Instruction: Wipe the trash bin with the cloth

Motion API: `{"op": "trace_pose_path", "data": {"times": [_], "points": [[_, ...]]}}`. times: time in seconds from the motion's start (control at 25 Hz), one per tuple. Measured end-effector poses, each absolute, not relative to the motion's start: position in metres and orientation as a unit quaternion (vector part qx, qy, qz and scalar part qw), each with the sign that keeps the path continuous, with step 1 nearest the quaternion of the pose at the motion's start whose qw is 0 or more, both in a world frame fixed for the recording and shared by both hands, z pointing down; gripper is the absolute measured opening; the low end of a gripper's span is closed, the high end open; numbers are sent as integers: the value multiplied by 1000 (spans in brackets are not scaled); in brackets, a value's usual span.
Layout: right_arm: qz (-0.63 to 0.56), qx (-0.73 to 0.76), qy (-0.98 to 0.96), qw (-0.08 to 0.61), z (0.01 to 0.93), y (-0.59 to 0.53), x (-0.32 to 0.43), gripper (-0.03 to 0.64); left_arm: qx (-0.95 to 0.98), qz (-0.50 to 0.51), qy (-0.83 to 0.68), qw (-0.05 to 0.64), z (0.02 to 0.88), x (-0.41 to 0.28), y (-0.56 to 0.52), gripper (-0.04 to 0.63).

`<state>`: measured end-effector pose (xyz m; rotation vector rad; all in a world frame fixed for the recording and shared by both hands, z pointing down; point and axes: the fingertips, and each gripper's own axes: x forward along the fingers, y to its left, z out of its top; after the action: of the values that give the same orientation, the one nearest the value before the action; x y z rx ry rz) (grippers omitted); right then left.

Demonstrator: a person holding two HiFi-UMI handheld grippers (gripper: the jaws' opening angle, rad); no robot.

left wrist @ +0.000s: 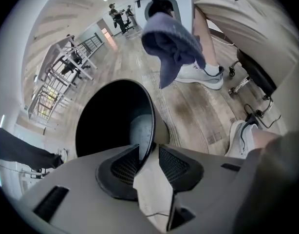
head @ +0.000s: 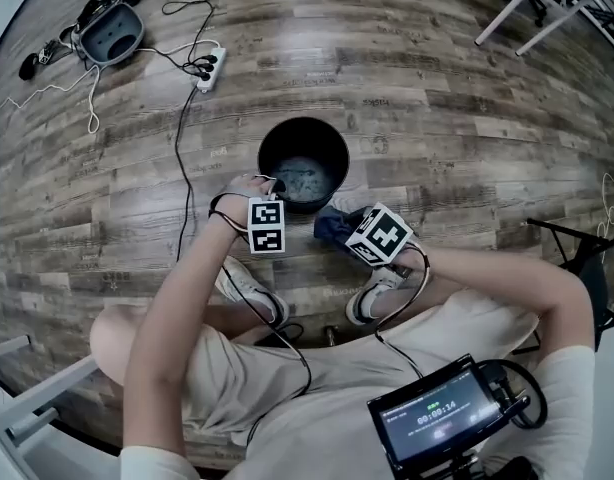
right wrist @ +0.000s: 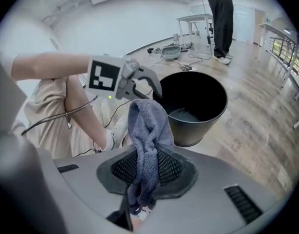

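Note:
A black round trash bin (head: 303,161) stands on the wood floor, seen also in the left gripper view (left wrist: 115,116) and right gripper view (right wrist: 194,106). My left gripper (head: 271,184) is shut on the bin's near rim; the rim runs between its jaws (left wrist: 148,156). My right gripper (head: 337,223) is shut on a grey-blue cloth (right wrist: 147,145), which bunches up between the jaws and hangs beside the bin's near right side (head: 332,226). The cloth (left wrist: 171,43) hangs in the air in the left gripper view, apart from the bin.
The person's white shoes (head: 249,288) (head: 372,293) rest just behind the bin. A power strip (head: 208,68) with cables and a grey device (head: 112,33) lie at the far left. White table legs (head: 532,8) stand far right; a black stand (head: 577,243) is at right.

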<state>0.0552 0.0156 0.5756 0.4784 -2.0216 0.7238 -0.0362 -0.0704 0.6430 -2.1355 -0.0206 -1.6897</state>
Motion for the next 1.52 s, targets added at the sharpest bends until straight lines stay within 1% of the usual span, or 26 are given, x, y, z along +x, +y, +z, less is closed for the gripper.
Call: {"op": "trace_pose_path", "data": {"times": [0.12, 0.24, 0.44, 0.96, 1.36, 1.52], "points": [[288, 208, -830, 430, 555, 14, 51, 80, -773, -603, 2, 197, 648, -37, -71, 118], [270, 216, -846, 406, 545, 8, 45, 80, -768, -607, 1, 206, 649, -34, -70, 118], [248, 235, -851, 400, 551, -7, 43, 80, -763, -611, 4, 211, 650, -35, -69, 118], [189, 213, -858, 429, 580, -23, 46, 80, -790, -592, 18, 159, 649, -18, -56, 110], [144, 179, -853, 469, 606, -15, 44, 80, -798, -581, 29, 155, 649, -17, -54, 110], [131, 180, -851, 475, 620, -16, 37, 80, -799, -583, 25, 146, 651, -17, -54, 110]]}}
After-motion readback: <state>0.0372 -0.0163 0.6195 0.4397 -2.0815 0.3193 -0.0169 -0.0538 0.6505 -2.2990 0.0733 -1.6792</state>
